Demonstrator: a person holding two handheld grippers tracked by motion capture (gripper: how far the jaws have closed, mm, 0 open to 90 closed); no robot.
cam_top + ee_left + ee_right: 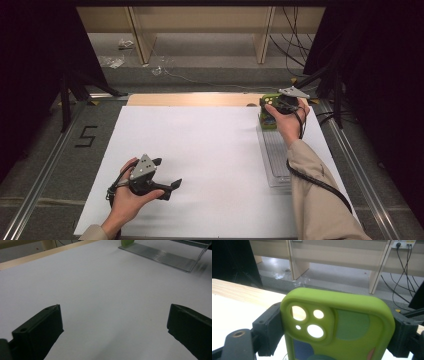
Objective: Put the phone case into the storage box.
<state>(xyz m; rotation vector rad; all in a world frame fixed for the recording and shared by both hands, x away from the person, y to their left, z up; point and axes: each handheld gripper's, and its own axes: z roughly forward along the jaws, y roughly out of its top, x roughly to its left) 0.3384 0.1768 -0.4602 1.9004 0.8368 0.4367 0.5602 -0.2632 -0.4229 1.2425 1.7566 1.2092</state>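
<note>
Lime-green phone case (339,327) is being held upright between the two black jaws of the right gripper (337,332), which are pressing on its long side edges just below the raised camera surround with its round cut-outs. In the high view the case (268,111) is being kept at the far right of the table, at the far end of a clear ribbed plastic tray (276,159), though whether its lower end is resting in the tray cannot be told. It is being judged as a light, empty shell of soft, rubbery material: little force is being called for, and a hard squeeze across the width is likely to bow the sides inward, since no phone is being seen through the cut-outs. The matte surface is being judged grippy rather than slippery, and not fragile. The side edges, thick at the rim, are being taken as the best place for a hold; the thin back panel and the camera openings are better avoided.

The left gripper (161,179) is being rested low over the white sheet (210,160) near the person's side, well apart from the case, with its jaws spread wide and nothing between them.
</note>
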